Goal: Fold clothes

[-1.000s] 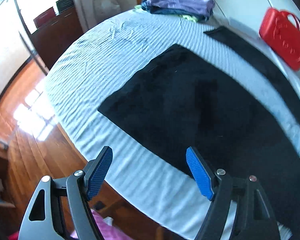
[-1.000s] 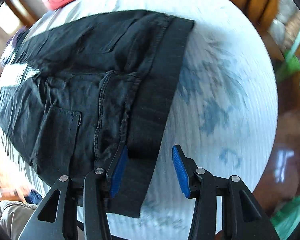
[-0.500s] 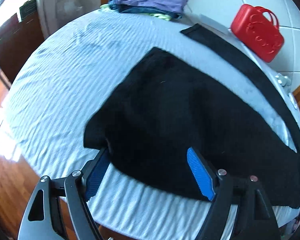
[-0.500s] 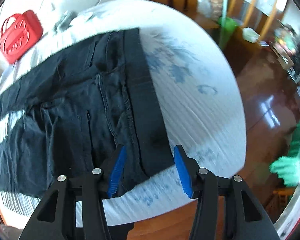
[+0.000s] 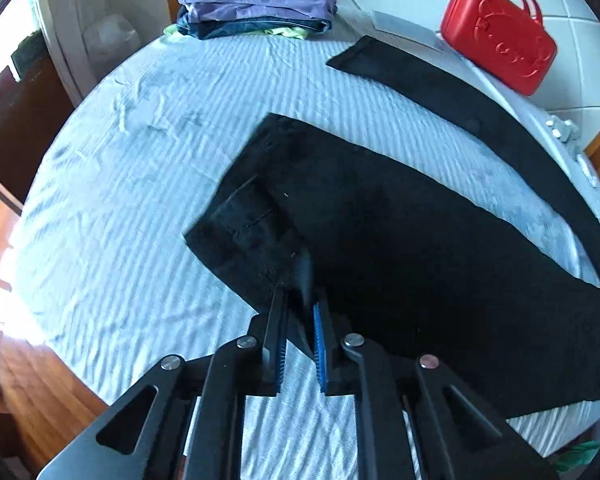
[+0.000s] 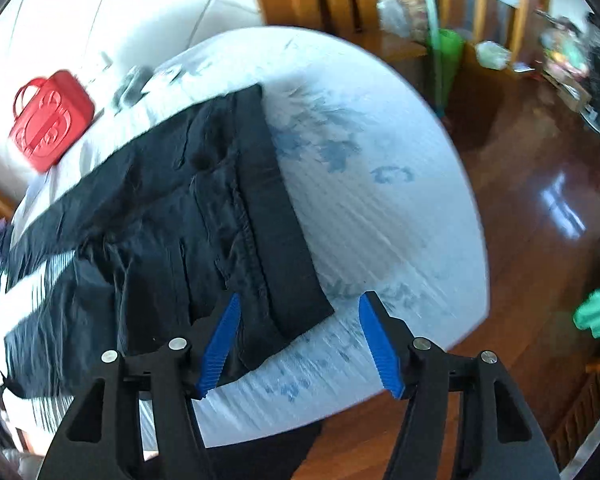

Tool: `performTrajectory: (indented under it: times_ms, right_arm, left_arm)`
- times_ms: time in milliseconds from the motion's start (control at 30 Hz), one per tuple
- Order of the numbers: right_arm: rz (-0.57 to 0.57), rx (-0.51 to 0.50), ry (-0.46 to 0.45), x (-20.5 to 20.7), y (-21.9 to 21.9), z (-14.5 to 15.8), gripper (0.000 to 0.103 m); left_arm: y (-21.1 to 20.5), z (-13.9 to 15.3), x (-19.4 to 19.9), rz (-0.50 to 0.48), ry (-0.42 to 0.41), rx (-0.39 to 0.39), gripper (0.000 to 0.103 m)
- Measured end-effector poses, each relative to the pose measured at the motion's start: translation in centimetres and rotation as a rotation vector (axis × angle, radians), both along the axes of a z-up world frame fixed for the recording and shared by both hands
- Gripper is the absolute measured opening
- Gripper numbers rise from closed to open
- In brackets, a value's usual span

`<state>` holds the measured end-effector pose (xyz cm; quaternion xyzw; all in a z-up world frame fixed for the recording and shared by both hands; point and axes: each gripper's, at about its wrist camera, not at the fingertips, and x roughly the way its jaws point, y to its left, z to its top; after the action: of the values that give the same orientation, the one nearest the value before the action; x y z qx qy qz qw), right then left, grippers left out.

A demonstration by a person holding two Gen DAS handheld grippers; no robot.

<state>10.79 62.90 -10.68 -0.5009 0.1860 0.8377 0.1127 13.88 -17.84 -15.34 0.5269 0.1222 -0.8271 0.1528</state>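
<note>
While the black trousers (image 5: pixel 420 248) are lying spread across the striped light-blue bed (image 5: pixel 139 184), the left tool (image 5: pixel 300 320) is pinching the near hem of one trouser leg, its blue pads closed on the fabric. The right tool (image 6: pixel 300 340) is hovering with its jaws wide apart over the waistband corner (image 6: pixel 295 304). A red bag (image 5: pixel 500 36) and a stack of folded clothes (image 5: pixel 255 8) are sitting near the bed's far edge.

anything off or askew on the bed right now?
Nothing damaged or spilled. The black trousers lie with their two legs splayed apart, striped sheet showing between them. The near hem corner is flipped over where the left gripper pinches it. The right gripper is open at the waistband.
</note>
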Motion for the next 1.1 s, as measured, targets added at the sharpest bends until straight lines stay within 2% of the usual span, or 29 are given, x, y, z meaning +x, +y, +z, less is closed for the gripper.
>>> performTrajectory:
  times_ms: [100,200,233,267,300,333,400,467,500,633,800,933,1000,1100]
  right_arm:
    - [0.019,-0.016,-0.052,-0.9,0.6,-1.7,0.064]
    - [0.021,-0.081,-0.057,-0.8,0.3,-3.1,0.064]
    - [0.022,-0.11,-0.057,-0.8,0.0,-3.6,0.061]
    - [0.02,-0.098,-0.064,-0.9,-0.4,-3.8,0.054]
    - [0.016,-0.065,-0.062,-1.1,-0.8,-3.7,0.033]
    - [-0.007,-0.065,-0.063,-1.3,-1.0,-3.6,0.032]
    - [-0.089,-0.124,-0.004,-1.1,-0.4,-2.8,0.015]
    - [-0.14,-0.21,0.059,-0.6,0.2,-1.7,0.009]
    - [-0.153,-0.24,0.078,-0.6,0.3,-1.0,0.009]
    - [-0.163,-0.21,0.095,-1.2,-0.8,1.3,0.009]
    - [-0.182,-0.19,0.163,-2.9,-1.1,5.5,0.008]
    - [-0.156,-0.176,0.19,-7.7,-0.7,8.6,0.008]
    - [-0.131,-0.164,0.193,-11.1,-0.6,9.7,0.008]
    - [-0.076,-0.136,0.177,-17.1,-0.8,10.1,0.008]
  left_arm:
    - [-0.3,0.3,0.1,0.022,-0.013,0.011,0.009]
    - [-0.1,0.7,-0.1,0.02,-0.019,0.009,0.006]
    - [0.1,0.9,-0.3,0.019,-0.015,0.008,0.005]
    - [0.3,1.0,-0.5,0.018,-0.012,0.007,0.004]
    - [0.2,1.2,-1.0,0.023,0.001,0.018,0.004]
    - [-0.1,1.5,-1.6,0.032,0.018,0.034,0.003]
    - [-0.5,2.9,-1.9,0.048,0.056,0.033,0.003]
    - [-1.0,4.3,-2.3,0.041,0.085,0.048,0.003]
    - [-1.1,5.0,-2.7,0.03,0.098,0.054,0.003]
    - [-1.6,7.5,-5.0,-0.016,0.134,0.088,0.003]
    - [-1.4,11.0,-10.3,-0.081,0.163,0.084,0.003]
    - [-1.1,12.0,-17.1,-0.124,0.162,0.015,0.003]
    - [-0.4,11.9,-20.6,-0.145,0.153,-0.048,0.003]
    - [0.1,10.8,-25.9,-0.153,0.134,-0.091,0.003]
